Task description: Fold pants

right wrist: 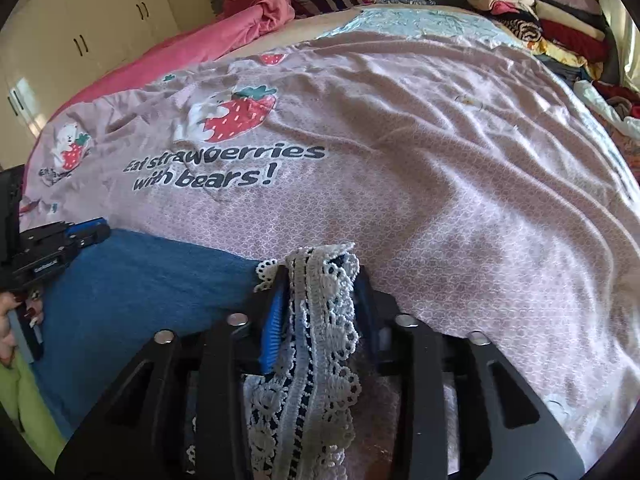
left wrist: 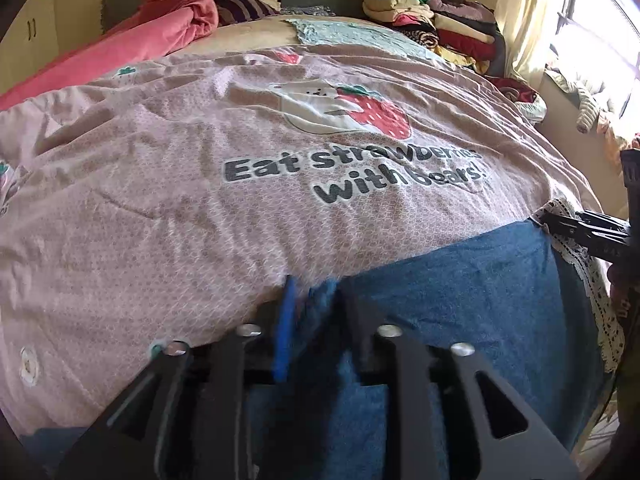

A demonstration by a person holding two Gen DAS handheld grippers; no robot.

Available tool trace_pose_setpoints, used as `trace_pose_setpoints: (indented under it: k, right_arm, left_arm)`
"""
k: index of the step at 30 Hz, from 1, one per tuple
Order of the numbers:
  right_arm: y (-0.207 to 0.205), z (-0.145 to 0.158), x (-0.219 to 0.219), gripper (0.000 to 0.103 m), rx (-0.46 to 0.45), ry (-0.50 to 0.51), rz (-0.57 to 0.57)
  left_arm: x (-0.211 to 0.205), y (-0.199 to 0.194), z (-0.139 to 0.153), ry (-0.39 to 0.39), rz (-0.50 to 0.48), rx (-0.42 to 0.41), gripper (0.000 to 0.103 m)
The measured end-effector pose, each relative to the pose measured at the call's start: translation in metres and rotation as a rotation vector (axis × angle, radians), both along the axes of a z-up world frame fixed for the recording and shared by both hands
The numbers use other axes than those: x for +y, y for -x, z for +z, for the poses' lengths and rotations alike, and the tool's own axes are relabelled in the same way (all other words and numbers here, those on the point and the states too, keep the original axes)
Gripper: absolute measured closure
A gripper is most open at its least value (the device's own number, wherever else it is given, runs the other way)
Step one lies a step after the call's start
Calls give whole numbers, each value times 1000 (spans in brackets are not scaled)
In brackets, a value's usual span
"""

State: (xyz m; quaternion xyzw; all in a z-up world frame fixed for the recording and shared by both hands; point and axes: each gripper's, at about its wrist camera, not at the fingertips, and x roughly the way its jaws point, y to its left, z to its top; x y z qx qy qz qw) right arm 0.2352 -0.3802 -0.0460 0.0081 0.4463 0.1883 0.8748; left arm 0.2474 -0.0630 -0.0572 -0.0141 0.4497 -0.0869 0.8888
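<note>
Blue pants [left wrist: 460, 292] with a white lace hem [left wrist: 588, 280] lie at the near edge of the bed. My left gripper [left wrist: 310, 300] is shut on a corner of the blue cloth. My right gripper [right wrist: 320, 280] is shut on the lace hem [right wrist: 320, 320], which bunches between the blue pads. The pants [right wrist: 140, 280] stretch flat between the two grippers. The right gripper shows in the left wrist view [left wrist: 560, 222]; the left gripper shows in the right wrist view [right wrist: 92, 232].
A pink strawberry-print bedspread [left wrist: 200, 184] covers the bed beyond the pants. A pink blanket [left wrist: 160, 28] lies at the far left, stacked folded clothes [left wrist: 440, 20] at the far right. White cupboards [right wrist: 72, 32] stand left; a window [left wrist: 600, 60] is right.
</note>
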Motion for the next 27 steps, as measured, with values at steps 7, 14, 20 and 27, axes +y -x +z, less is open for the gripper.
trace_pose_setpoints:
  k: [7,14,20,27]
  right_arm:
    - [40,35,-18,49,-62,-80,-25]
    - [88,47,-34,45,-68,-139,-61]
    - [132,37,-46,45,-29,-156,-89]
    - [155,14,-57,45,46,-206,-117]
  left_arm:
    - [11,36,34,37,3,-64,36]
    - [10,90,56,54,-29,-125,21]
    - [17,132,52,92,-28,-108,19]
    - [16,152,36,77,-14,-49,19]
